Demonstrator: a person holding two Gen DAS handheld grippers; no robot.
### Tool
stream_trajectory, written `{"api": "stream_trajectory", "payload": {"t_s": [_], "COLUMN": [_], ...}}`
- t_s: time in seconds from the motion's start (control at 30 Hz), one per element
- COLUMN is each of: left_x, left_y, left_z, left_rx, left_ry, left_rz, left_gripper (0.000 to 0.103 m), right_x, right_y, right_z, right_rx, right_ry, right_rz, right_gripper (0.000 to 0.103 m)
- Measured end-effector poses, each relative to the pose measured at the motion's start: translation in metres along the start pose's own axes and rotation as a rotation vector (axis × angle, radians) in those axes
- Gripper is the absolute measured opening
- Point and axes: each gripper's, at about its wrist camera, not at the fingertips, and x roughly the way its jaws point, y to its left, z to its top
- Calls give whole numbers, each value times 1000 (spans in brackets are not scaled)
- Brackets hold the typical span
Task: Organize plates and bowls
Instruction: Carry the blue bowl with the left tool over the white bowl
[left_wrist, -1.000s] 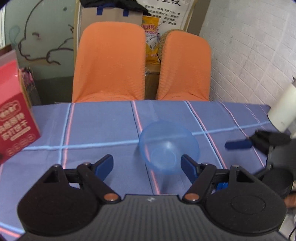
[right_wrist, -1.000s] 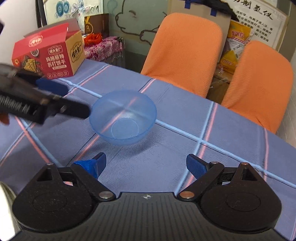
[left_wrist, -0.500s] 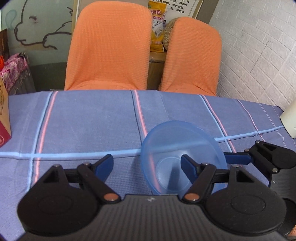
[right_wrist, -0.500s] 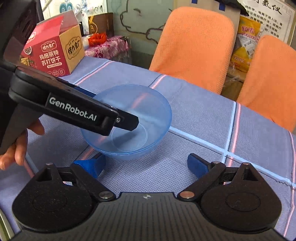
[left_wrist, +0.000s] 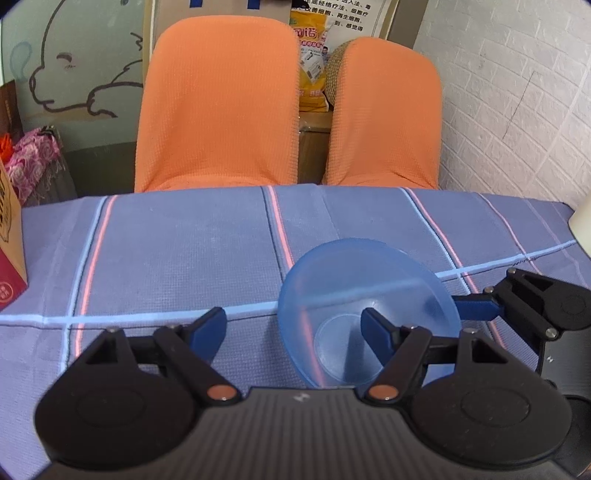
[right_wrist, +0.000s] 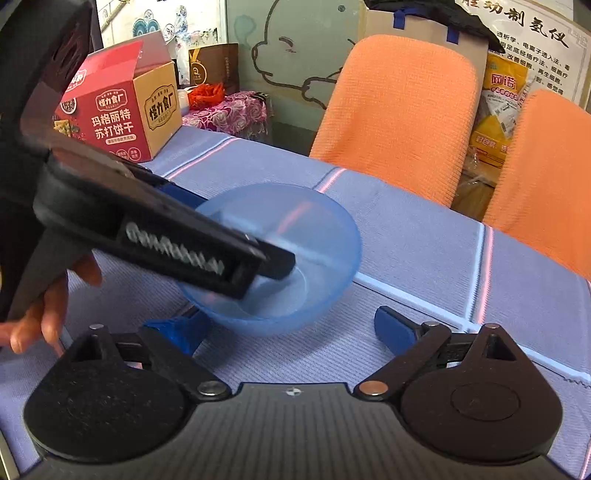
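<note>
A translucent blue bowl (left_wrist: 369, 273) sits upright on the blue striped tablecloth (left_wrist: 166, 251). My left gripper (left_wrist: 293, 328) is open and straddles the bowl's left wall, its right finger (left_wrist: 376, 332) inside the bowl and its left finger outside. From the right, a blue finger (left_wrist: 474, 311) of the other gripper reaches the bowl's right rim. In the right wrist view the bowl (right_wrist: 321, 229) lies just ahead of my open right gripper (right_wrist: 286, 328). The left gripper (right_wrist: 232, 227) crosses from the left, one tip down in the bowl. A hand (right_wrist: 55, 306) holds it.
A red cracker box (right_wrist: 110, 114) stands at the table's far left corner. Two orange chairs (left_wrist: 218, 103) (left_wrist: 384, 110) are pushed up to the far edge. A white object (left_wrist: 581, 225) shows at the right edge by the brick wall.
My left gripper has come forward over the bowl, and its right finger now sits inside. The right gripper has closed in on the bowl's other side. Both stay open.
</note>
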Motion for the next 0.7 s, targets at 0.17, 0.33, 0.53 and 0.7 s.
{"api": "stream_trajectory", "payload": {"t_s": [0.17, 0.33, 0.53, 0.7], "left_x": [-3, -27, -58, -83], "left_y": [-9, -27, -62, -95], "left_z": [2, 0, 0, -14], "left_rx": [18, 36, 70, 66], "left_ry": [39, 32, 21, 23], "left_rz": [-5, -20, -51, -100], "left_gripper": [35, 33, 34, 35], "right_x": [-7, -32, -67, -113], "right_y": [13, 15, 17, 21], "right_z": [4, 7, 1, -18], "right_rx": [-41, -5, 54, 84], "right_ry": [-9, -23, 5, 0], "right_rz": [48, 61, 35, -1], "right_gripper": [76, 78, 78, 79]}}
